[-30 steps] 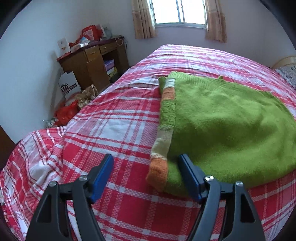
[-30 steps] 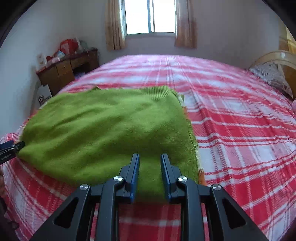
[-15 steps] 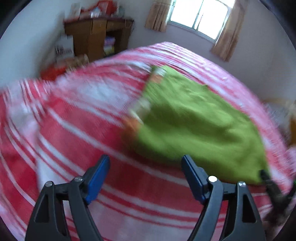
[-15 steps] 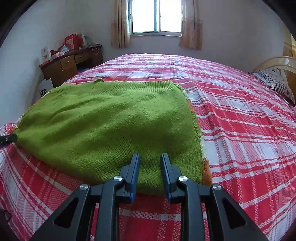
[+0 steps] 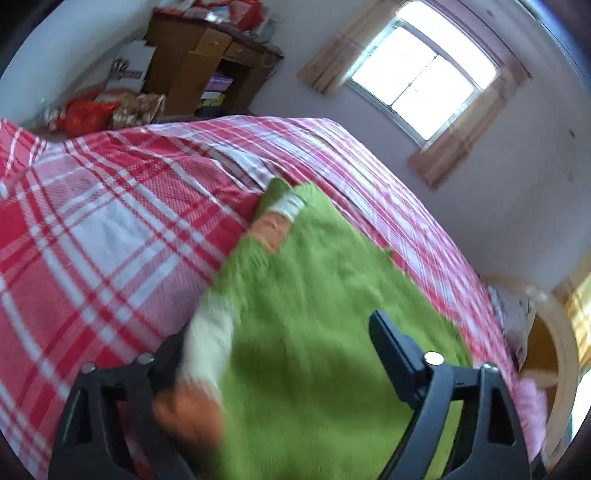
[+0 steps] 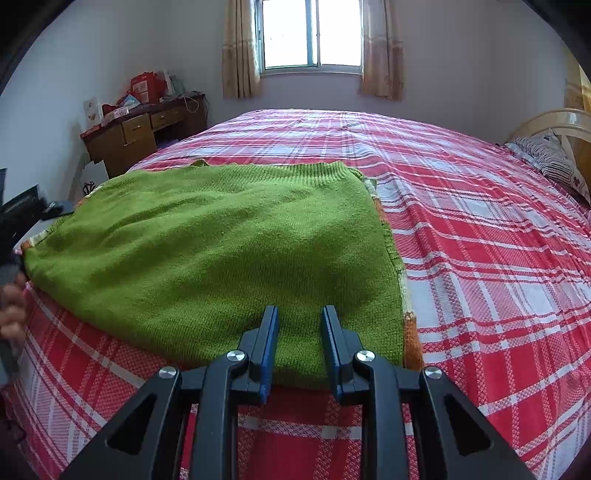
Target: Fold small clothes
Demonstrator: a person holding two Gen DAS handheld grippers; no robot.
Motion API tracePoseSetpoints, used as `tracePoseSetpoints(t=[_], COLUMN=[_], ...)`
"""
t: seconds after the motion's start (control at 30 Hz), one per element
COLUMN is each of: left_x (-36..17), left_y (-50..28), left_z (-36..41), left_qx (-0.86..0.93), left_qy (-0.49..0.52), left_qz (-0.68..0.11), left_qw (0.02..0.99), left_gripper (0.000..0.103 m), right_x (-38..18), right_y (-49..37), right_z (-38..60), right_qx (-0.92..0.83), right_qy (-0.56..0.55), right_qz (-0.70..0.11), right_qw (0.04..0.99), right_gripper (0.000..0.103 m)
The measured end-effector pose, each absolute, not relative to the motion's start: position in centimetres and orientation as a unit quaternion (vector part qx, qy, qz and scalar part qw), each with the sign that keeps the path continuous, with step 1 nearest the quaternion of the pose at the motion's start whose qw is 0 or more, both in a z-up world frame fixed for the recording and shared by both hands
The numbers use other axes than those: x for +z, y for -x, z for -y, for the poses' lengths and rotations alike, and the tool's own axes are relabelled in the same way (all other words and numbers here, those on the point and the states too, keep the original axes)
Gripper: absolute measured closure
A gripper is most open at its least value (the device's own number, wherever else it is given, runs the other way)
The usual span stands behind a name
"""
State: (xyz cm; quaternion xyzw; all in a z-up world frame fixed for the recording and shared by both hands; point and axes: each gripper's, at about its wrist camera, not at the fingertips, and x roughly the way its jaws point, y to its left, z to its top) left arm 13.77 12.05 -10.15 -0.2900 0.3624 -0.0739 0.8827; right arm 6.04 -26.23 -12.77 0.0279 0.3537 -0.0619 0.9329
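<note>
A green knitted sweater [image 6: 221, 254] with orange and white striped trim lies flat on the red plaid bed [image 6: 480, 236]. In the left wrist view the sweater [image 5: 314, 314] fills the lower middle, blurred. My left gripper [image 5: 280, 354] is open, its jaws straddling the sweater's striped left edge [image 5: 207, 350], the left finger partly hidden by the cloth. My right gripper [image 6: 299, 325] is open with a narrow gap, its fingertips over the sweater's near hem, holding nothing. The left gripper also shows at the far left of the right wrist view [image 6: 22, 218].
A wooden desk [image 6: 140, 136] with clutter stands by the left wall, with bags [image 5: 85, 114] on the floor beside it. A window [image 6: 310, 35] is in the far wall. A pillow [image 6: 550, 162] and headboard [image 6: 554, 120] are at the right.
My left gripper has swung in over the sweater's striped left edge, from beside it, and tilted. My right gripper has stayed near the hem, with the same narrow gap.
</note>
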Motion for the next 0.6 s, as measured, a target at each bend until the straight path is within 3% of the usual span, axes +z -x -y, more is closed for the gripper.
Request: tracePoseSetpoints(t=[0.03,0.1,0.17,0.37,0.57,0.6], left_x=[-10.1,-10.1,-10.2,-10.4,-10.8,-10.6], left_y=[-14.1,-14.3,-14.2,-13.2,-13.6,-13.6], left_z=[-12.1,-11.9,-11.8,-12.3,-12.0,-11.9], left_qx=[-0.070,-0.064,-0.056,-0.059,-0.053,-0.051], left_qy=[0.289,0.273,0.260,0.282,0.259,0.255], left_qz=[-0.363,-0.366,-0.366,-0.363,-0.357,-0.355], left_qw=[0.883,0.887,0.892,0.886,0.896,0.898], left_gripper=[0.030,0.052,0.060,0.064,0.063,0.068], right_x=[-12.6,-11.7,-10.2,-8.5,-13.1,-12.9], right_y=[-6.1,-6.4,-7.0,-12.2,-15.6,-15.6], right_z=[26.2,25.8,24.6,19.1,16.5,16.7], right_qx=[-0.062,-0.062,-0.039,0.042,0.078,0.080], right_qy=[-0.028,-0.033,-0.041,-0.050,-0.095,-0.099], right_qz=[-0.356,-0.359,-0.340,-0.327,-0.376,-0.375], right_qw=[0.932,0.931,0.939,0.943,0.919,0.918], right_gripper=[0.078,0.079,0.082,0.091,0.093,0.093])
